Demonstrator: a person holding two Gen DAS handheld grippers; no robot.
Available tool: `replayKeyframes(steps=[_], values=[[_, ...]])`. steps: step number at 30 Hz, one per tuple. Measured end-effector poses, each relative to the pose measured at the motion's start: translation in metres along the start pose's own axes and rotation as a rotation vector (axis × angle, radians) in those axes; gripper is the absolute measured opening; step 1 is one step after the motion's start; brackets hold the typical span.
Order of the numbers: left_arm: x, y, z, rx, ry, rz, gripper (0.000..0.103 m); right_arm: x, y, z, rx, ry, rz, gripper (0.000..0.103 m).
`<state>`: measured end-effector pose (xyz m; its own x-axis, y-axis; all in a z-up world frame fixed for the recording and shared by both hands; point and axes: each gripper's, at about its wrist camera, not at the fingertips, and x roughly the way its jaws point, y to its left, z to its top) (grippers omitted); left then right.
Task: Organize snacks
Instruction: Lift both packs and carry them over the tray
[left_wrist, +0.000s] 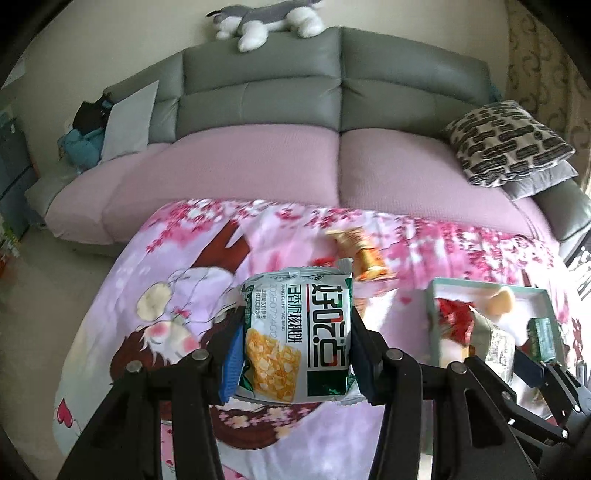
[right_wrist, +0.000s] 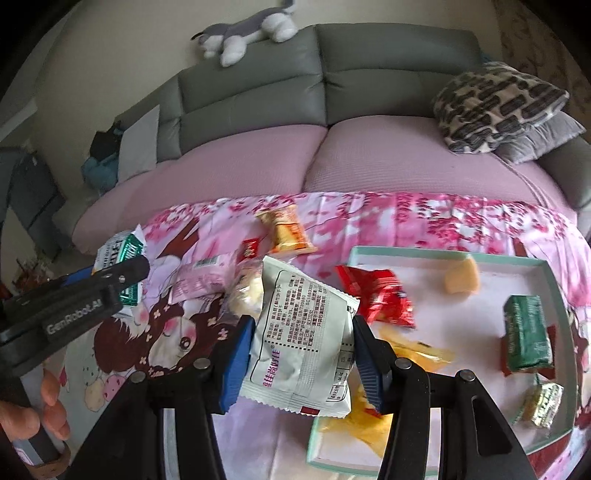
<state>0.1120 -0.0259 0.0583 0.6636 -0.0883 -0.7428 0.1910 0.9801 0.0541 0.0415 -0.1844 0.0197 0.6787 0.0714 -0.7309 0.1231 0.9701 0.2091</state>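
My left gripper (left_wrist: 295, 343) is shut on a silver and green snack packet (left_wrist: 295, 332) with yellow biscuits printed on it, held above the pink printed cloth (left_wrist: 155, 280). In the right wrist view my right gripper (right_wrist: 301, 354) is shut on a white snack packet (right_wrist: 303, 339) with its printed back facing me, above the near left corner of the shallow white tray (right_wrist: 424, 253). The left gripper (right_wrist: 122, 277) and its green packet (right_wrist: 122, 251) appear at the left of that view. The tray holds a red packet (right_wrist: 380, 295), a green packet (right_wrist: 528, 339), yellow wrappers (right_wrist: 417, 350) and a yellow piece (right_wrist: 461, 277).
An orange packet (right_wrist: 288, 230), a pink packet (right_wrist: 207, 273) and a small red one (right_wrist: 249, 251) lie loose on the cloth. Behind stands a grey sofa (left_wrist: 332, 92) with pink seat covers, a patterned cushion (left_wrist: 509, 144) and a plush dog (left_wrist: 266, 18). A person's hand (right_wrist: 40, 406) shows at the lower left.
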Motion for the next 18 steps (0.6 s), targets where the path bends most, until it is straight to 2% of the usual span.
replayKeyframes(steps=[7,18], values=[[-0.011,-0.034,0.003,0.053,-0.029,-0.04,0.052,-0.015,-0.033,0.004,0.071,-0.027,-0.035,0.056],[-0.021,-0.102,-0.002,0.178,-0.044,-0.106,0.052,-0.039,-0.105,0.002,0.225,-0.053,-0.142,0.056]])
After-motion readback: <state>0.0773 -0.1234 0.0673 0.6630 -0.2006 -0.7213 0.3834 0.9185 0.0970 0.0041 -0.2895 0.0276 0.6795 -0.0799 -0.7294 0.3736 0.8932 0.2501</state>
